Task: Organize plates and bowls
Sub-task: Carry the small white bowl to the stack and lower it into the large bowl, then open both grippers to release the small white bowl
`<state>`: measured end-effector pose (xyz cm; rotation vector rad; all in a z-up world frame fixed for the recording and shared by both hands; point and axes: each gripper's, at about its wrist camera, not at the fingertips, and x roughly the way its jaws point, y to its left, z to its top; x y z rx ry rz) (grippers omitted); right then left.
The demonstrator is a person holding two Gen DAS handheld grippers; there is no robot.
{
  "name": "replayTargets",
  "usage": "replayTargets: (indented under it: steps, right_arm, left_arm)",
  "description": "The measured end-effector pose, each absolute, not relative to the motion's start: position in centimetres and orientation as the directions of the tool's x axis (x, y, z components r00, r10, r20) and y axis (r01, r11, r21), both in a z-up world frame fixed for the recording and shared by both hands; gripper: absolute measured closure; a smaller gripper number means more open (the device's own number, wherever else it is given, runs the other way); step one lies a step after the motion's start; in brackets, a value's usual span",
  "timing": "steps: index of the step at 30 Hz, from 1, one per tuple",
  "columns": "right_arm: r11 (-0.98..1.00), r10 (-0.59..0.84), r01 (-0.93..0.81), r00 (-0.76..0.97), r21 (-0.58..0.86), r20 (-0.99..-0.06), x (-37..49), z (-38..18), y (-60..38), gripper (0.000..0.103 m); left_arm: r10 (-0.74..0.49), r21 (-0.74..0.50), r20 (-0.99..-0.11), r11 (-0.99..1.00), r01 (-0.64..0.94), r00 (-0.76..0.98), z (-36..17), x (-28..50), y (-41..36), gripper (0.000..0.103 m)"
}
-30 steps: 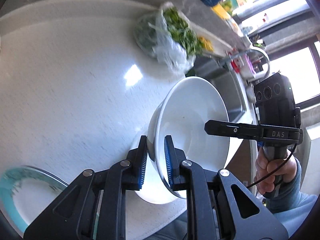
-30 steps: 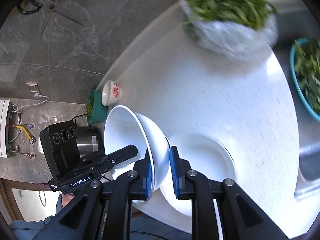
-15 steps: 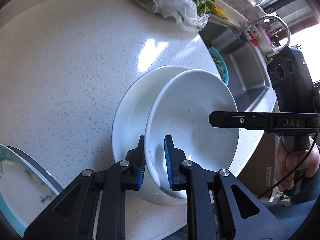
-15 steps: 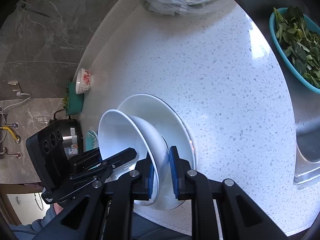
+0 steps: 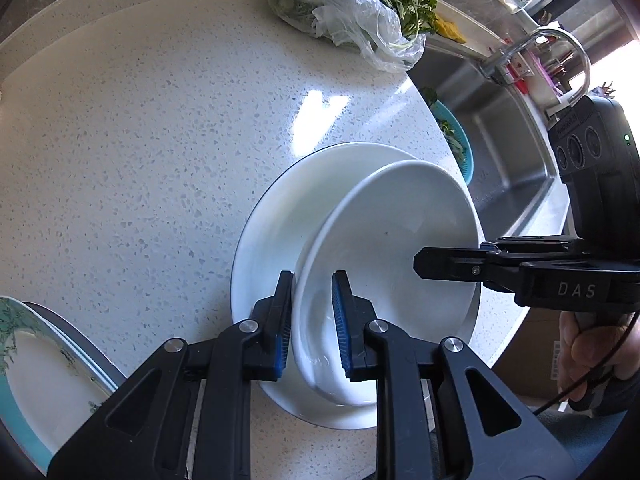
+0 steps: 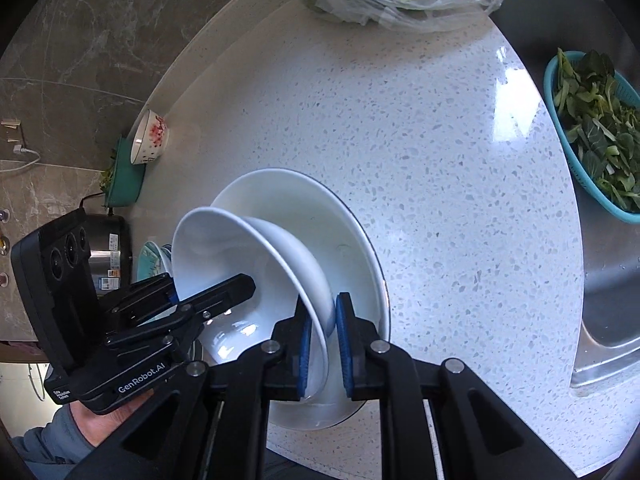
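Left wrist view puts the white bowl (image 5: pixel 384 264) right in front of me: smooth, glossy ceramic, deep and round, sitting tilted inside a wide shallow white plate (image 5: pixel 280 216) with a thin dark edge. My left gripper (image 5: pixel 313 322) straddles the bowl's near rim, one ribbed blue pad outside the wall and one inside; the outer pad touches, the inner shows a sliver of gap. From the right wrist view, my right gripper (image 6: pixel 322 344) has its fingers on either side of the opposite rim (image 6: pixel 316 320), pinching the thin wall between blue pads. The plate lies flat on the speckled white stone tabletop (image 5: pixel 160 140), near its curved front edge.

Half a second ago the bowl hung a bit higher over the plate; now it has sunk lower into the plate's well, and my left pads look slightly wider apart than before.

Further out: a crinkled clear plastic bag of greens (image 5: pixel 360 12), a teal basket of leaves (image 6: pixel 592 128) by the steel sink (image 5: pixel 512 160), a teal-rimmed patterned plate (image 5: pixel 36 368) at my left, and a small red-flowered bowl (image 6: pixel 151 136) by the wall.
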<state>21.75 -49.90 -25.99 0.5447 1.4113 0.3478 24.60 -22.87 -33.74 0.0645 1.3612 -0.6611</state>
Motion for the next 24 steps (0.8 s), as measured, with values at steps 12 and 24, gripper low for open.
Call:
replayTargets:
  steps: [12,24]
  right_arm:
    - [0.858,0.492,0.088,0.140,0.506,-0.859,21.7,-25.8,-49.2,0.089]
    - [0.872,0.474,0.059,0.146,0.486,-0.868,22.0,-24.7,-48.2,0.072]
  left_arm:
    - [-0.441,-0.342,-0.893,0.795,0.501,0.090,-33.0,23.7,-22.8,0.056]
    - [-0.504,-0.391,-0.854,0.785,0.481,0.129,-31.2,24.2,-21.9,0.027]
